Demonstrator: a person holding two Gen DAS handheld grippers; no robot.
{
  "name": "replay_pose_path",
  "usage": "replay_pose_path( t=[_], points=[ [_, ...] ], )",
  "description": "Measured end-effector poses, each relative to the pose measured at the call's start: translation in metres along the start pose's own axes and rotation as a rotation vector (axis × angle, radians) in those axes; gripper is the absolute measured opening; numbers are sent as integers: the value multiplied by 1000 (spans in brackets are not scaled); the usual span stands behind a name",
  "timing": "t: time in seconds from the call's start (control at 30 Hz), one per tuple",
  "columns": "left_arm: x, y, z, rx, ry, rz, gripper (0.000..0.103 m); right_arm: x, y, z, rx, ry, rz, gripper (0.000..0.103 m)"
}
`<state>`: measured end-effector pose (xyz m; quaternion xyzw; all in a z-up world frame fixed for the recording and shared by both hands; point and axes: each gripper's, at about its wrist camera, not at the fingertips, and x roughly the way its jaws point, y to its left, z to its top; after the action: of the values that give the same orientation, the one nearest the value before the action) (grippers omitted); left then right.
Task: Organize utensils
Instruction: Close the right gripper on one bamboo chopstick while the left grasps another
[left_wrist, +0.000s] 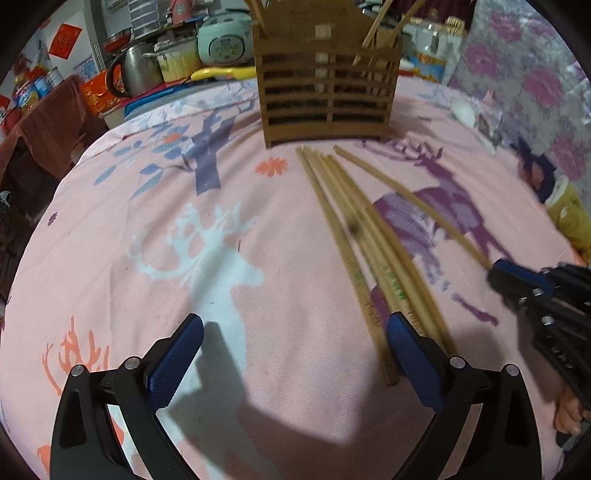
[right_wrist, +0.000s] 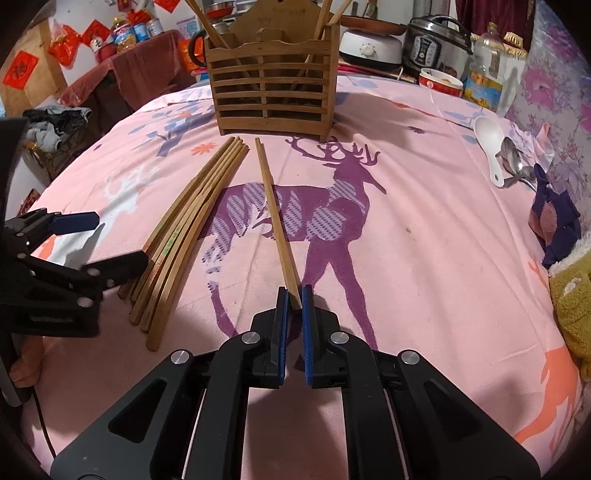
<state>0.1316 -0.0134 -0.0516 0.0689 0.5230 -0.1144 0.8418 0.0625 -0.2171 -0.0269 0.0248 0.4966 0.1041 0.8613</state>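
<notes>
The right tool (right_wrist: 294, 301) lies low over the table (right_wrist: 424, 258) and we see its two blue pads pressed on the near end of a single chopstick (right_wrist: 275, 221). This chopstick points away toward the wooden holder (right_wrist: 273, 92) and its far end stops just before the holder's base. From the left wrist view the same tool (left_wrist: 495, 275) comes in from the right edge, and only its tip and a part of its black body are visible.

The left tool (left_wrist: 295, 332) hovers above the pink cloth with its jaws wide apart and nothing between them. Its right finger (left_wrist: 402, 339) is just beside the near ends of the chopstick bundle (left_wrist: 354, 236), and it covers some of these ends, so we cannot tell if it touches them. The bundle lies flat in front of the holder, next to the single chopstick but apart from it.

Some chopsticks stand already in the holder; their tops are cut off by the frame. Far on the right a white spoon (right_wrist: 489, 144) and metal spoons (right_wrist: 515, 162) lie near the table's edge.
</notes>
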Motion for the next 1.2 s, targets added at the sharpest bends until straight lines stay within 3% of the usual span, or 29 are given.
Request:
replay_pose_path(
  t=[0.13,0.3,0.53,0.63,0.97,1.2],
  points=[
    [2,18,2,-67,1,24,97,0,0,0,7,2,8,11],
    [-4,36,1,-125,-24,70,81,1,-6,1,37,10,31,14],
    [-11,8,-1,5,-65,40,28,1,-7,1,44,14,40,15],
    [-12,3,-2,18,-70,25,19,1,-7,1,38,15,50,18],
    [-23,10,-22,-7,-63,-12,20,-25,-17,-30,14,-16,87,24],
    [-20,4,-19,14,-70,20,23,-20,-9,-19,-30,-29,63,26]
  ],
)
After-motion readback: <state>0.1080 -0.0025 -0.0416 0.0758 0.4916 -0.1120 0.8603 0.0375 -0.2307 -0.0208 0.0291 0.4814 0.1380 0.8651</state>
